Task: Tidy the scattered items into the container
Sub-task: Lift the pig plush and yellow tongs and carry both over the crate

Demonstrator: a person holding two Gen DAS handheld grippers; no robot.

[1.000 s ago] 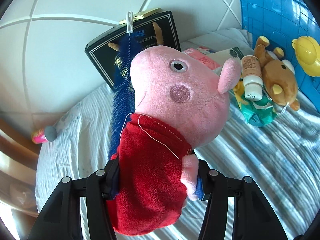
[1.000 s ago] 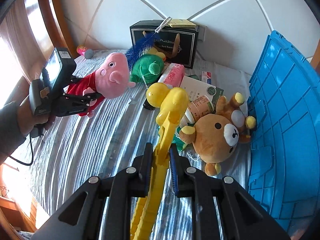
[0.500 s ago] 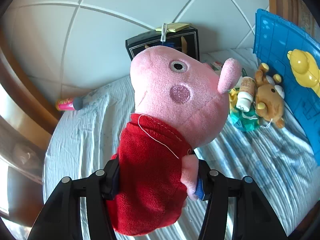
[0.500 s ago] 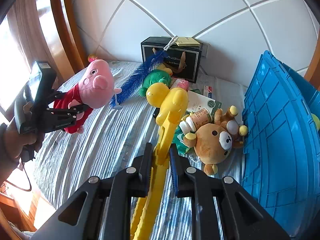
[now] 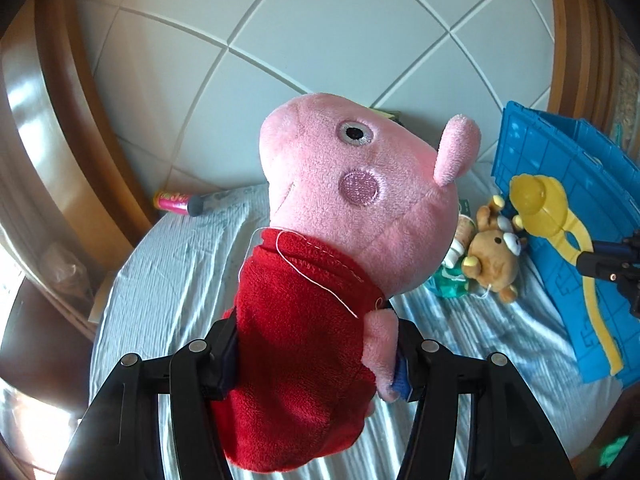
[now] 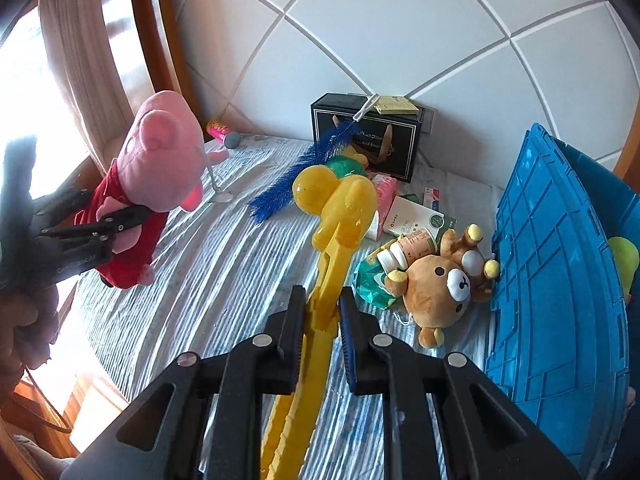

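My left gripper (image 5: 316,364) is shut on a pink pig plush in a red dress (image 5: 344,240), held high above the striped bed; it shows at the left of the right wrist view (image 6: 160,168). My right gripper (image 6: 322,316) is shut on the handle of a yellow duck-shaped clamp toy (image 6: 340,216), also seen in the left wrist view (image 5: 548,216). The blue crate (image 6: 560,280) stands at the right, with a yellow-green item (image 6: 624,260) inside. A brown bear plush (image 6: 440,284) lies against its wall.
On the bed lie a blue bristle brush (image 6: 304,164), a green plush (image 6: 346,166), a pink pack (image 6: 384,196), a bottle (image 6: 408,248), a teal pouch (image 6: 370,284) and a box (image 6: 412,216). A black gift box (image 6: 368,136) stands against the wall. A pink tube (image 6: 220,132) lies far left.
Both grippers have risen and pulled back from the bed. The pig plush went up and left with the left gripper. The yellow clamp stayed gripped.
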